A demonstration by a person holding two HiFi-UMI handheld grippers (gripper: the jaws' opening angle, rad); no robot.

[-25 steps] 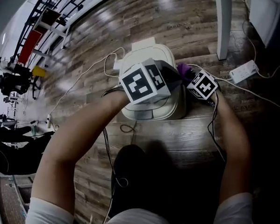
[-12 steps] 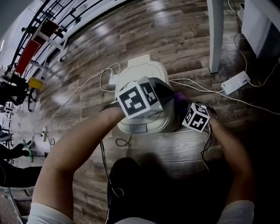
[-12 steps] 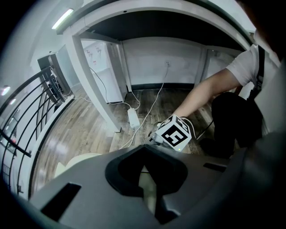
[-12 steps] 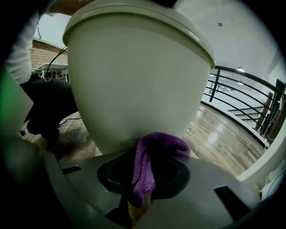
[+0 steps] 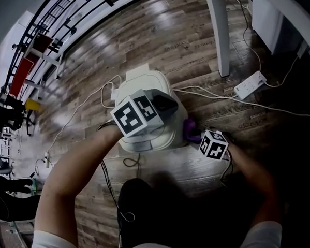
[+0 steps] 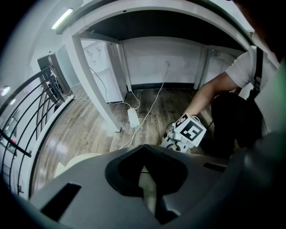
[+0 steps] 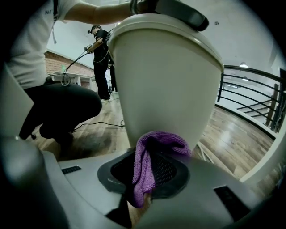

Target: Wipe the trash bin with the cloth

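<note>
Right gripper view: your right tool point(image 7: 149, 181), clamped on the cloth point(image 7: 143, 156), has the upright bin point(image 7: 165, 80) just ahead (left tool point(image 6: 149, 197) closed, up top).

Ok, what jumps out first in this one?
The white trash bin on the wood floor, centre of the head view, with the left gripper, tongs shut, over its lid. Then the purple cloth, clamped in the tongs of the right gripper, low at the bin's side.
</note>
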